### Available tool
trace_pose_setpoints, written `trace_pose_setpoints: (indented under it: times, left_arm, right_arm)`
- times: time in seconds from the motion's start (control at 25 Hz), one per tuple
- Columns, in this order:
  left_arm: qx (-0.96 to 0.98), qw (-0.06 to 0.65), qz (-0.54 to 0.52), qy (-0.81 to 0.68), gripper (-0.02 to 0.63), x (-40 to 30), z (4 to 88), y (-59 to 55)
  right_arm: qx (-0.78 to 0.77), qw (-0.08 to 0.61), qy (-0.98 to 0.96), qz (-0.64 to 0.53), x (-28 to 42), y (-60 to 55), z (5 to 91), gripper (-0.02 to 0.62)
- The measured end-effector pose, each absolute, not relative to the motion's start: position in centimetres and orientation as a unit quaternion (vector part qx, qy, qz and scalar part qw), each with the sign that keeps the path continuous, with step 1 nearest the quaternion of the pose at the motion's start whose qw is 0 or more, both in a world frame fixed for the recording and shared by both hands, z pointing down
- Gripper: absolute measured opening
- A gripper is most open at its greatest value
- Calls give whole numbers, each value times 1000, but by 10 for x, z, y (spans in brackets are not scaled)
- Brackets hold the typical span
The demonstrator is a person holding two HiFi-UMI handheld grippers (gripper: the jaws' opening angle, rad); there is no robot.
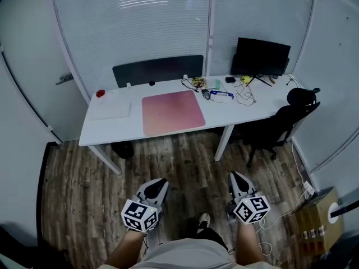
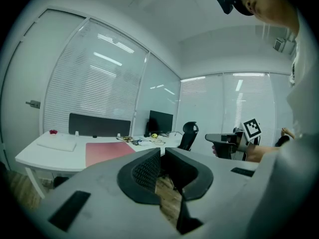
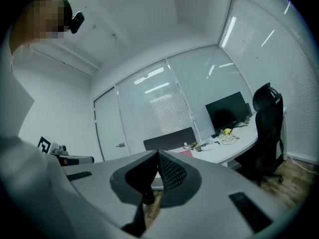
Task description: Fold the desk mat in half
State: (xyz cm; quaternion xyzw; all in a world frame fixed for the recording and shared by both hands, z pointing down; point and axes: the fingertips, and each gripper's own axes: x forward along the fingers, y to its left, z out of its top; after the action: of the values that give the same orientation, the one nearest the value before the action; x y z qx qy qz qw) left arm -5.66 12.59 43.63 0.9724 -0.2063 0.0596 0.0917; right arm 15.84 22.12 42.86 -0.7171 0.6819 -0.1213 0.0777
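A pink desk mat [image 1: 171, 112] lies flat and unfolded on the middle of the white desk [image 1: 112, 129]. The left gripper view shows the mat [image 2: 107, 151] far ahead, and the right gripper view shows a sliver of it [image 3: 188, 153]. Both grippers are held low over the wooden floor, well short of the desk. My left gripper [image 1: 159, 185] points toward the desk; its jaws [image 2: 162, 152] meet at the tips with nothing between them. My right gripper [image 1: 235, 178] is shut and empty too, its tips [image 3: 158, 153] pressed together.
A dark monitor [image 1: 261, 56] stands at the desk's back right, with cables and small items [image 1: 216, 91] beside it. A dark divider panel [image 1: 158, 69] runs along the back edge. A white pad [image 1: 112, 110] lies left of the mat. A black office chair [image 1: 280, 125] stands at the right; a cardboard box [image 1: 317, 220] sits on the floor.
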Motion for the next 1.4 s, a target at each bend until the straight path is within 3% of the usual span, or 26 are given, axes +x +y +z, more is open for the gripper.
trace_pose_setpoints:
  times: [0.56,1.0,1.4]
  left_arm:
    - [956,92,84,-266,37,80,431,45]
    - [950,106,85,-280,37,102,442,-15]
    - [960,88,59,-260,37,95,439,-138]
  right_arm:
    - [-657,88,729,-172,299,101,456,51]
    - [-645,62,738,-189,314,43,472,51]
    - [-695,23,700,-162,311,-60,463,51]
